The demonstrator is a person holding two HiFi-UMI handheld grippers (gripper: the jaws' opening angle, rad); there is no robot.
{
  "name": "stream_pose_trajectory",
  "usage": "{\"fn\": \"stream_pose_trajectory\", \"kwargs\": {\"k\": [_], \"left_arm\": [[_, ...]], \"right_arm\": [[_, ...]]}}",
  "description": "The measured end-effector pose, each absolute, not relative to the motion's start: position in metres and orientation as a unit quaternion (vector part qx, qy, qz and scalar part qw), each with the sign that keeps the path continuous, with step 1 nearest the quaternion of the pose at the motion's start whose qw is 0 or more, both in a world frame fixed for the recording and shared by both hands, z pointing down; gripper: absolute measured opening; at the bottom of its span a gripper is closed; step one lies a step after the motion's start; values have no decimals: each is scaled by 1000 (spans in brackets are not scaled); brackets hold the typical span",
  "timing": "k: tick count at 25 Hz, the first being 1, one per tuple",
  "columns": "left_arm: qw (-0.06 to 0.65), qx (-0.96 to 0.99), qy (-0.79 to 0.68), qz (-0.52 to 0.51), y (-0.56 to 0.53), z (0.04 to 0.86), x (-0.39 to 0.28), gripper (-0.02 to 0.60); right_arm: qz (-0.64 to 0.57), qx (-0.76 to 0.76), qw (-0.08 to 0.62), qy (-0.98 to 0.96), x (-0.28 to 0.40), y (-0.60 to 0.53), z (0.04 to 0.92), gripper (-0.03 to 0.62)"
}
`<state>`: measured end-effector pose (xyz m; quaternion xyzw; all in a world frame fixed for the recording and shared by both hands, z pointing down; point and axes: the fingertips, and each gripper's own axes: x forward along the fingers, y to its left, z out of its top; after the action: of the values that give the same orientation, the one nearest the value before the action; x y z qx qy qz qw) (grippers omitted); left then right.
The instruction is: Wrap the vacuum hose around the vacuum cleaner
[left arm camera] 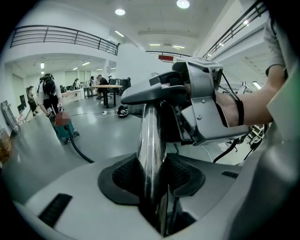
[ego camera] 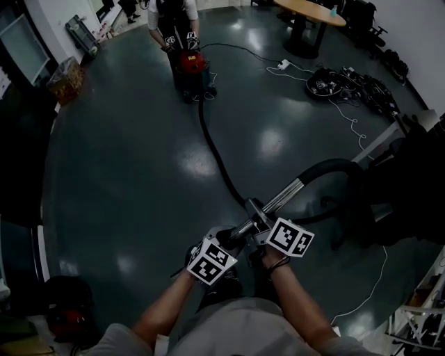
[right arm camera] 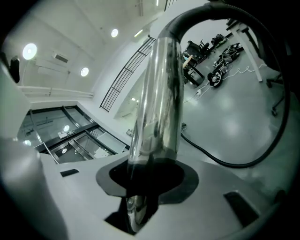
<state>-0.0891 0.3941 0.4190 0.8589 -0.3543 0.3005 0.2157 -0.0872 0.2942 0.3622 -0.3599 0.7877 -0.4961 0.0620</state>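
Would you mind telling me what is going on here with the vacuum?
A person is holding the vacuum's metal tube with both grippers. The left gripper and the right gripper are each shut on it, close together. The black hose loops off the tube's far end and trails across the floor to the red vacuum cleaner, where a second person stands over it. The hose is stretched out, not yet wrapped around the cleaner.
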Motion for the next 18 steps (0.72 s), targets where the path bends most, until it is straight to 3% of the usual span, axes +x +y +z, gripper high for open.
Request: {"fn": "stream_pose_trajectory", "kwargs": {"k": [9, 18], "left_arm": [[199, 861, -358, 302, 394, 421, -95, 164], [210, 852, -392, 275, 394, 405, -146, 187]], "right_arm": [[-478, -358, 22, 802, -91, 297, 361, 120], [-428, -381, -16, 819, -94, 272, 351, 120]]}}
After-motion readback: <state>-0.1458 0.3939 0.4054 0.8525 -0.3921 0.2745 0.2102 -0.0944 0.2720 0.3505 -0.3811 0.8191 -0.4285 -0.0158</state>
